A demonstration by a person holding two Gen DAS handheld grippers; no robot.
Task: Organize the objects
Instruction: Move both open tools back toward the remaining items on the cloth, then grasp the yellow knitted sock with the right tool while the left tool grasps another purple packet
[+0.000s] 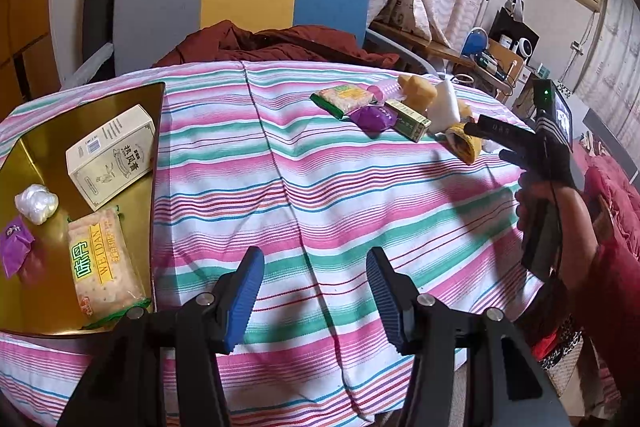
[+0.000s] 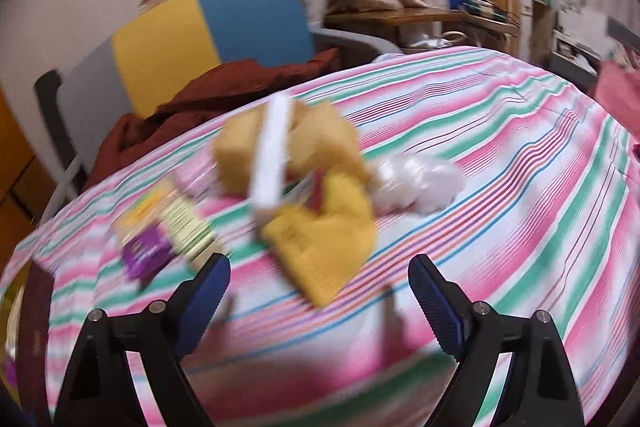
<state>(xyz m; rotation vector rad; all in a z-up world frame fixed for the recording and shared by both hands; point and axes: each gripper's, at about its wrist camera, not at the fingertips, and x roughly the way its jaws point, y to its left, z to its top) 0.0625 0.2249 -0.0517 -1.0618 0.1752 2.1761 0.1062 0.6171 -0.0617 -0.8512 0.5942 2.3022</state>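
L gripper hovers over striped cloth, jaws apart, nothing btwn them. Gold tray at 9 o'clock in L view holds cream box, cracker pack, white ball, purple wrapper. Pile at 1 o'clock: 2nd cracker pack, purple packet, green box, sponge, white block, yellow cloth. R gripper, jaws wide apart & empty, sits just short of the yellow cloth, which lies at 12 o'clock in blurred R view; fluffy white wad at 1 o'clock. Person's hand grips R tool at 3 o'clock in L view
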